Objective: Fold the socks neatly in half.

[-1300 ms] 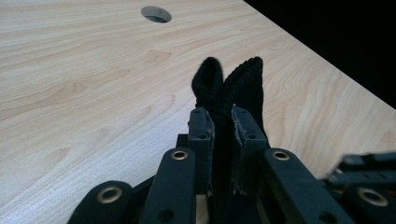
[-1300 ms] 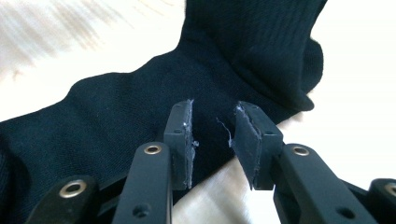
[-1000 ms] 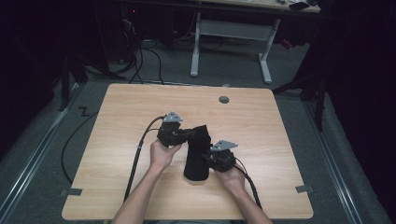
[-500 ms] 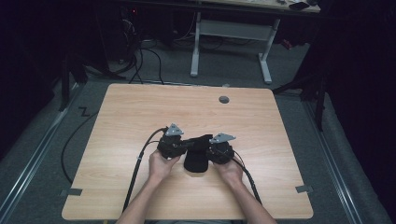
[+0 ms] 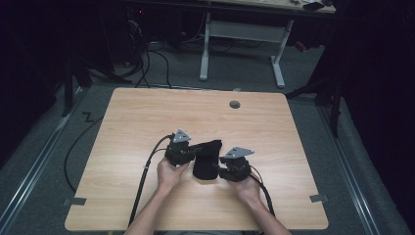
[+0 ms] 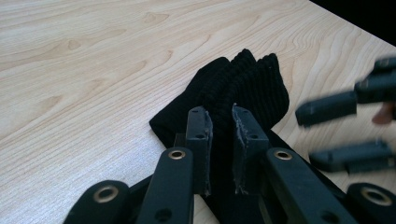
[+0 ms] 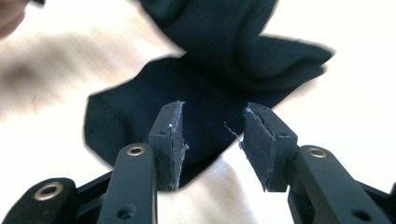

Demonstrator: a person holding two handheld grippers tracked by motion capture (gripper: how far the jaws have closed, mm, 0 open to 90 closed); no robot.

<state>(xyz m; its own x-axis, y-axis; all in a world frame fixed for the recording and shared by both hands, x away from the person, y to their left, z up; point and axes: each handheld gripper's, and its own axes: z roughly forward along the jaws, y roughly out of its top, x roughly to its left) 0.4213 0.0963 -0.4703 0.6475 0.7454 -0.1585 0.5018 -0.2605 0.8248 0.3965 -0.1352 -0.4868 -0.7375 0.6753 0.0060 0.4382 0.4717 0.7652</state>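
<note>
**Sock lies between the two grippers, folded end toward the left one**

A black sock (image 5: pixel 205 159) is seen on the wooden table (image 5: pixel 147 112), in the half nearer the person and well short of the round hole (image 5: pixel 235 104) in the tabletop. Taken from that hole, the sock lies toward the person and a little to the left. It is bent: one limb runs leftward into the left gripper (image 5: pixel 188 152), the other runs down toward the person beside the right gripper (image 5: pixel 226 169).

In the left gripper view the left gripper's (image 6: pixel 219 135) jaws are nearly together, and ribbed cloth of the sock (image 6: pixel 247 84) is pinched between the pads. In the right gripper view the right gripper's (image 7: pixel 212 135) jaws have just been opening; they stand apart, and the sock (image 7: pixel 205 88) lies past and under them, untouched by either pad as far as can be told.

The coming move is judged to turn on this: the free limb lies just ahead of the opened right gripper, so that side is the nearer for a fresh hold, while the left end is kept pinned
</note>
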